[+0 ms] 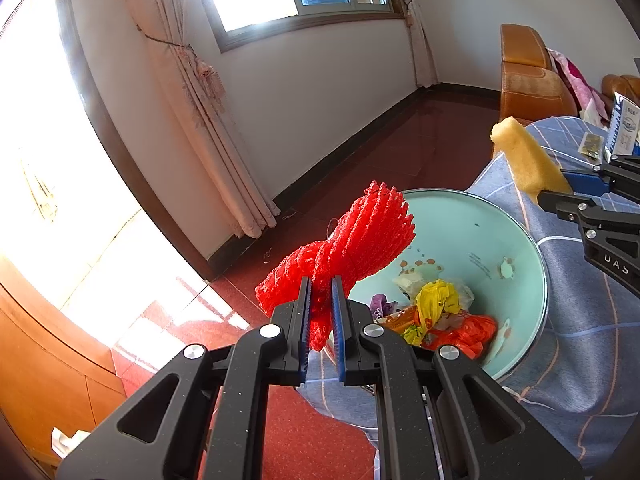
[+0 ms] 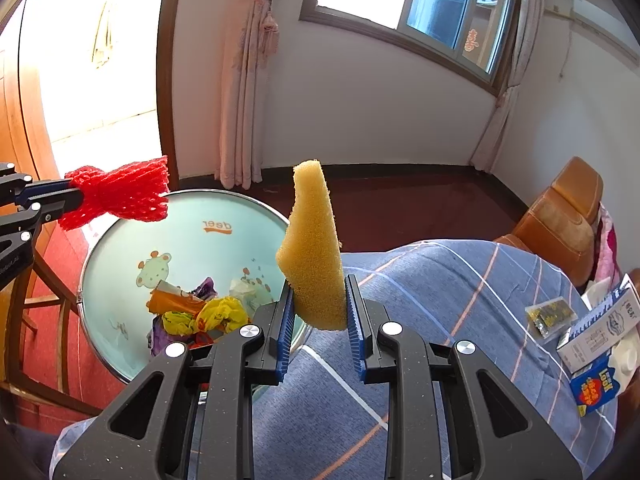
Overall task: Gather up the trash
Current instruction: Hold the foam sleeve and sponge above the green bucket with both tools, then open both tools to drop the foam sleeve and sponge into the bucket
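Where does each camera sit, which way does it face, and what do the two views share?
Left wrist view: sits on the left hand-held gripper, looking forward and down past the red foam net clamped in its jaws to the trash bin; the right hand-held gripper enters at the right edge.
Right wrist view: sits on the right hand-held gripper, looking forward and down past its yellow sponge; the left hand-held gripper enters at the left edge.
Shared: bin, net, sponge, blue plaid cloth, window.
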A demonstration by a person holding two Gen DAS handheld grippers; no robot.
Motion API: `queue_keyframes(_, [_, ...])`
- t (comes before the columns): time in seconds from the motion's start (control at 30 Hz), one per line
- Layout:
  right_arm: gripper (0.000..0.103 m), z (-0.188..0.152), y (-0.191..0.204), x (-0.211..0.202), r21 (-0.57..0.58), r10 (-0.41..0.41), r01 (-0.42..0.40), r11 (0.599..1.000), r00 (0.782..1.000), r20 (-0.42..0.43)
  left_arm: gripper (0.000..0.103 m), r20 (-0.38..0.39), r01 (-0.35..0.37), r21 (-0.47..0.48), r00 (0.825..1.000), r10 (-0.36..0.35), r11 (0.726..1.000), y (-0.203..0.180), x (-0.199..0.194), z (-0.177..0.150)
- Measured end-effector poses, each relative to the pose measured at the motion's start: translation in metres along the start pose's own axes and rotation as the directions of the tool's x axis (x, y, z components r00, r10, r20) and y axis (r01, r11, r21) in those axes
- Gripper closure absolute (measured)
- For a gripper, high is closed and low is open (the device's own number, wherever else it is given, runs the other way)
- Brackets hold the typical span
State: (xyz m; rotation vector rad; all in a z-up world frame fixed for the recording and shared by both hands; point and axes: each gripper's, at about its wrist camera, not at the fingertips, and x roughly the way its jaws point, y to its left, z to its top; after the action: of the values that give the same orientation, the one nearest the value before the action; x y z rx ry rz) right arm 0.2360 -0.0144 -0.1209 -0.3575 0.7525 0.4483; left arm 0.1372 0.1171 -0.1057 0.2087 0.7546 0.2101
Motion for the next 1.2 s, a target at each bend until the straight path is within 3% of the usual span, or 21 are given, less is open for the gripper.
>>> queue_keyframes(0.8, [0.078, 0.003, 0.009, 0.002, -0.021, 0.007, -0.007, 1.000, 1.000, -0.006, 0.093, -0.003, 0.011, -0.008, 1.000, -0.011, 1.000, 0.001, 0.002, 0.000])
queue_keyframes(0.87, [0.078, 0.004, 0.010, 0.003, -0.021, 0.012, -0.012, 1.000, 1.000, -0.005, 0.086, 0.006, 0.010, -0.021, 1.000, -0.010, 1.000, 0.002, 0.001, 0.000])
queue_keyframes(0.9, [0.077, 0.005, 0.010, 0.004, -0.021, 0.019, -0.019, 1.000, 1.000, -0.005, 0.074, 0.014, 0.016, -0.030, 1.000, -0.016, 0.999, 0.002, 0.000, 0.000])
queue_keyframes(1.0, [0.051, 0.006, 0.009, 0.002, 0.001, 0.042, -0.042, 0.999, 0.999, 0.013, 0.065, 0.026, 0.025, -0.031, 0.999, -0.024, 0.999, 0.001, -0.002, 0.000])
queue_keyframes(1.03, [0.051, 0.005, 0.008, 0.001, 0.006, 0.040, -0.040, 0.999, 0.999, 0.017, 0.048, 0.030, 0.024, -0.037, 0.999, -0.023, 0.999, 0.001, -0.002, 0.001])
queue_keyframes(1.1, [0.048, 0.004, 0.005, -0.005, 0.011, 0.033, -0.034, 0.999, 0.999, 0.030, 0.034, 0.048, 0.023, -0.050, 0.999, -0.020, 0.999, 0.001, -0.006, 0.001])
queue_keyframes(1.2, [0.039, -0.001, -0.006, -0.019, 0.053, 0.010, -0.013, 0.999, 0.998, 0.063, 0.029, 0.065, 0.037, -0.056, 0.997, -0.033, 0.998, -0.001, -0.012, 0.003])
